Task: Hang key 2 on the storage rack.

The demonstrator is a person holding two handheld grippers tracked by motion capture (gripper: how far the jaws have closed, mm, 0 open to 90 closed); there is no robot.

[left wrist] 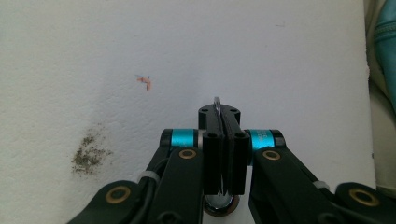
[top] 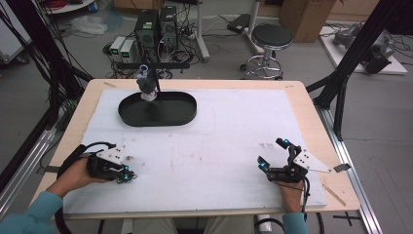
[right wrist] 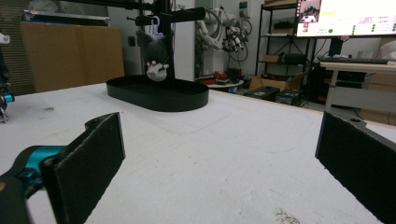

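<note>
A white mat (top: pixel 219 146) is spread over the worktop (top: pixel 311 122). The left gripper (top: pixel 127 176) is held low near the front left corner, its jaws pressed together, with a thin metal ring (left wrist: pixel 216 100) seen pinched between them in the left gripper view. The right gripper (top: pixel 272 155) is rested near the front right corner with its jaws set wide apart and nothing between them. A black oval tray (top: pixel 187 114) is placed toward the back edge, left of centre; above it a small grey plush toy (right wrist: pixel 156 56) is hung from a black stand (right wrist: pixel 173 16)
</note>
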